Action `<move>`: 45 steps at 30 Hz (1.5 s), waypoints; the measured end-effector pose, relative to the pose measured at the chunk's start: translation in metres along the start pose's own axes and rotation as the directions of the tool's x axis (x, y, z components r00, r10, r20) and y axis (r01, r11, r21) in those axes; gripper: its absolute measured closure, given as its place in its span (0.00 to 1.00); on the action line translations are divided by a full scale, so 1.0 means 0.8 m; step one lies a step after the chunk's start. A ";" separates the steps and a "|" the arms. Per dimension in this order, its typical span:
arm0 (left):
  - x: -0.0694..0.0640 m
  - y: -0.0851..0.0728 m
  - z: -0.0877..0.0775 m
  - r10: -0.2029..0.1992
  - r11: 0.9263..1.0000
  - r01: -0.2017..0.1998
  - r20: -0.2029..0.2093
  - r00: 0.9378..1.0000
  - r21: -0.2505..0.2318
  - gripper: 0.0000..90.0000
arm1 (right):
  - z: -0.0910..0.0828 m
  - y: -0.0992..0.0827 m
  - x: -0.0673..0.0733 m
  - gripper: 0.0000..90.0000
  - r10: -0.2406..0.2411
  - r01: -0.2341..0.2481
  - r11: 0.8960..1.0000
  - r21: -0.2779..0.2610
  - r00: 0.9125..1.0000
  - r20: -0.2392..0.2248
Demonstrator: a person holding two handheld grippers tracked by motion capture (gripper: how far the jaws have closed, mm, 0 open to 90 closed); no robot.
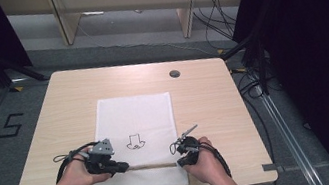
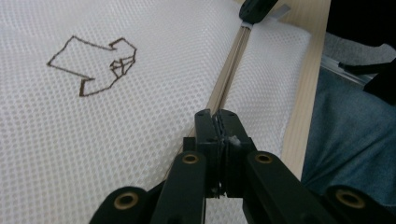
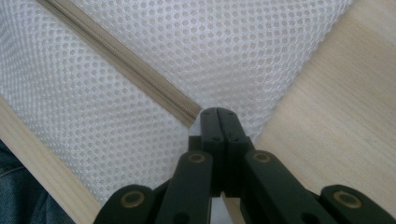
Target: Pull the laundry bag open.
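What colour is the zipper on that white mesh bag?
Beige zipper, clearest in the right gripper view.

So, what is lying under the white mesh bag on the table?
The white mesh bag lies flat on the wooden table, whose bare top shows all around it. The wood directly beneath is covered by the mesh, and whether anything is inside the bag cannot be seen.

Wood table [image 1: 67, 96] w/ grey grommet [image 1: 174, 74]; floor marking "5" [image 1: 10, 126], cables [image 1: 219, 9].

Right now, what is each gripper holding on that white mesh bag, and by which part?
The left gripper is shut on the zipper near its slider end. The right gripper pinches the bag's edge at the zipper's other end.
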State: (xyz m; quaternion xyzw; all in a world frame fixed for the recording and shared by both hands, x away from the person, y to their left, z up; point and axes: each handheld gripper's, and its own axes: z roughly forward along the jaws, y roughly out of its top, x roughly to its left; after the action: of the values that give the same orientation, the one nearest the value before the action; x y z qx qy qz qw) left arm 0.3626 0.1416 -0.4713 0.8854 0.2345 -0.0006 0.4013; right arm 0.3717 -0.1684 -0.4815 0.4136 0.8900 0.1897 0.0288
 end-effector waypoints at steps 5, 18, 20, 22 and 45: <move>0.004 -0.008 -0.010 -0.028 1.000 0.028 -0.010 1.000 -0.006 0.98 | 0.000 0.000 0.000 1.00 -0.004 0.004 1.000 0.000 1.000 -0.001; 0.011 -0.029 -0.028 -0.068 0.998 0.068 -0.026 0.997 -0.004 0.98 | 0.000 0.000 0.000 1.00 -0.007 0.007 1.000 -0.003 1.000 0.000; 0.013 -0.031 -0.029 -0.069 0.998 0.069 -0.029 0.997 -0.002 0.98 | 0.000 0.000 0.000 1.00 -0.008 0.008 1.000 -0.003 1.000 0.002; 0.014 -0.032 -0.030 -0.064 0.998 0.064 -0.023 0.998 -0.005 0.98 | 0.000 0.000 0.000 1.00 -0.008 0.008 1.000 -0.001 1.000 -0.001; 0.015 -0.034 -0.022 -0.081 0.997 0.081 -0.051 0.995 0.013 0.98 | 0.001 0.001 0.000 1.00 -0.017 0.017 1.000 -0.002 1.000 0.004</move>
State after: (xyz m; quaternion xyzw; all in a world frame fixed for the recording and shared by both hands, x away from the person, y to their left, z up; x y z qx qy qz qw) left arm 0.3587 0.1752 -0.4810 0.8779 0.2803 0.0039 0.3883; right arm 0.3721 -0.1675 -0.4816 0.4064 0.8933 0.1894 0.0324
